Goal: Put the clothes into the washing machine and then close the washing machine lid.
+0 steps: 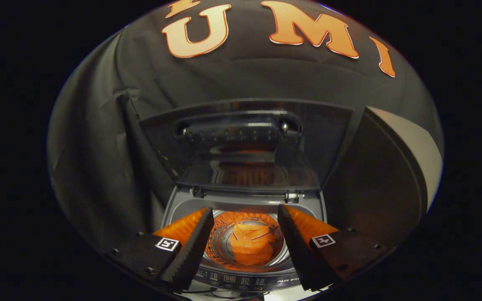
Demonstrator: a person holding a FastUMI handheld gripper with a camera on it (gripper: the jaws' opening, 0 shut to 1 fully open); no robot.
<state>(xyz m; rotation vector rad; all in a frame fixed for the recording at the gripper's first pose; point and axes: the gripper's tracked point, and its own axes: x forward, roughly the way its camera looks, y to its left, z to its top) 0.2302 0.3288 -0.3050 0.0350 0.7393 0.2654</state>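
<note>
orange clothes (251, 248) in a grey washing machine (241, 200), dark lid (245, 146).

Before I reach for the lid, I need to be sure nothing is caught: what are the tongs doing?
Tongs: open, holding nothing, above the washing machine drum with the orange garment lying inside.

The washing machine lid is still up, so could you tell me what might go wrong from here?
1. The gripper is open and empty above the drum, while the lid stands upright well beyond the fingers; a hurried reach could push it against the booth wall rather than pull it down.
2. The orange garment sits heaped in the drum; if it stands proud of the rim, the lid may not close flat.
</note>
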